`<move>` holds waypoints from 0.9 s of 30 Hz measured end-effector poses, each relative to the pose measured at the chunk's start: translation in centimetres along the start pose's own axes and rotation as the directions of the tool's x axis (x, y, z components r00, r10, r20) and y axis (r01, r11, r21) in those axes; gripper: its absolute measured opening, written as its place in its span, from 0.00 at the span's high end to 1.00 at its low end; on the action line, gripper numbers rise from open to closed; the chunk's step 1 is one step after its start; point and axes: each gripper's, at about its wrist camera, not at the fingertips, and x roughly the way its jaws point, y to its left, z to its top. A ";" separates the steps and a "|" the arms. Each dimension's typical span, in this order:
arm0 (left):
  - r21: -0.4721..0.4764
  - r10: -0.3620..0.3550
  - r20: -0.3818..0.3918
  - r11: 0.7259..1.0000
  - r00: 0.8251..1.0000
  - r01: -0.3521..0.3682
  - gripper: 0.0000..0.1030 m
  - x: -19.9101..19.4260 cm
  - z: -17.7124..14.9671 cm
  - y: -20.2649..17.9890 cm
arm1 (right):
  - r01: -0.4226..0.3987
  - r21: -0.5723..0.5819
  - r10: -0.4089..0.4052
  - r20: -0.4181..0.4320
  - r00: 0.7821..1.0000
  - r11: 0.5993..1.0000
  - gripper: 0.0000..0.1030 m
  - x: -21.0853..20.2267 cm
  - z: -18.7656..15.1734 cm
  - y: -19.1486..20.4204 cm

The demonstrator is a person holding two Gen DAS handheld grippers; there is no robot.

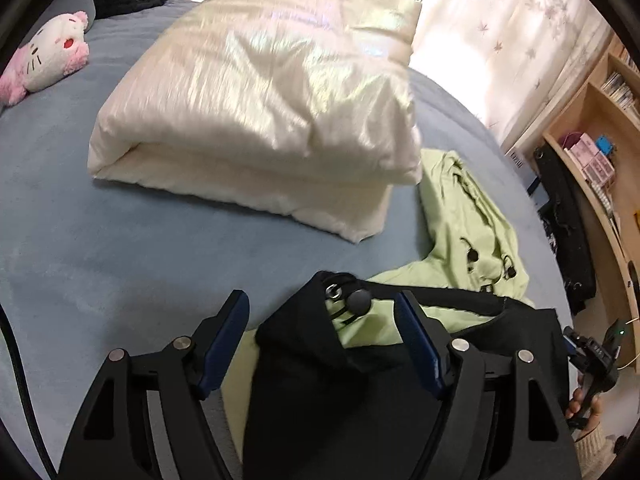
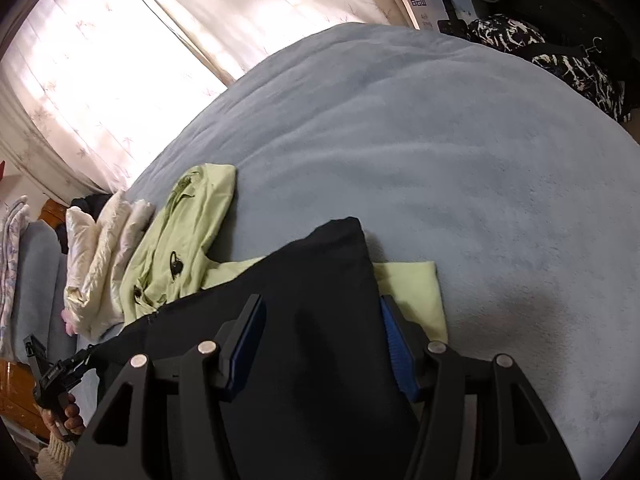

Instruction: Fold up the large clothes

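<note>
Spread wide, left gripper (image 1: pixel 324 332) and right gripper (image 2: pixel 320 334) straddling but seemingly not pinching the black jacket (image 1: pixel 360 400) over its light-green lining (image 2: pixel 412 292), ready for folding; beyond, green hood (image 1: pixel 472 216), then folded cream duvet (image 1: pixel 260 96).

Little can be read. In the right wrist view, a white box (image 2: pixel 424 8) beside the curtain at the far edge of the bed carries dark blue printing: a short logo-like line that looks like "日云山", though the characters are too small to be sure of, with smaller illegible print under it. In the left wrist view, the book spines (image 1: pixel 618 88) and the pink boxes (image 1: pixel 592 160) on the wooden shelf bear marks too blurred to read.
</note>
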 end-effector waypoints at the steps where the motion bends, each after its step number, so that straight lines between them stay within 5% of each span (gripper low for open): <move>1: 0.011 0.003 -0.005 1.000 1.000 -0.003 0.28 0.1 -0.1 -0.2 | 0.012 -0.009 -0.012 0.000 1.000 1.000 0.44 0.1 0.0 0.0; 6: 0.033 0.005 -0.040 0.999 0.999 -0.003 0.28 0.5 -1.1 0.5 | 0.054 -0.017 -0.055 -0.022 0.998 0.998 0.44 1.3 0.4 -0.4; 12: 0.069 -0.152 -0.054 0.985 0.987 0.156 0.28 -1.1 -1.6 1.3 | 0.048 -0.037 -0.050 -0.038 0.998 0.998 0.44 2.3 -0.3 -0.6; 18: 0.256 -0.018 -0.105 0.966 0.994 0.045 0.27 0.3 -2.6 -0.3 | 0.045 -0.042 -0.047 -0.042 0.998 0.998 0.44 3.0 -0.5 -0.7; 24: 0.213 0.038 -0.145 0.977 0.989 -0.007 0.28 4.4 -1.9 0.0 | 0.050 -0.055 -0.052 -0.030 0.998 0.997 0.45 3.5 -0.4 -0.2; 25: 0.192 0.032 -0.147 0.981 0.989 -0.003 0.28 4.7 -1.8 0.2 | 0.060 -0.066 -0.062 -0.026 0.998 0.996 0.47 3.6 -0.3 -0.1; 27: 0.156 0.035 -0.131 0.988 0.991 -0.015 0.40 5.0 -1.7 0.0 | 0.067 -0.071 -0.069 -0.028 0.997 0.995 0.71 3.7 -0.3 0.0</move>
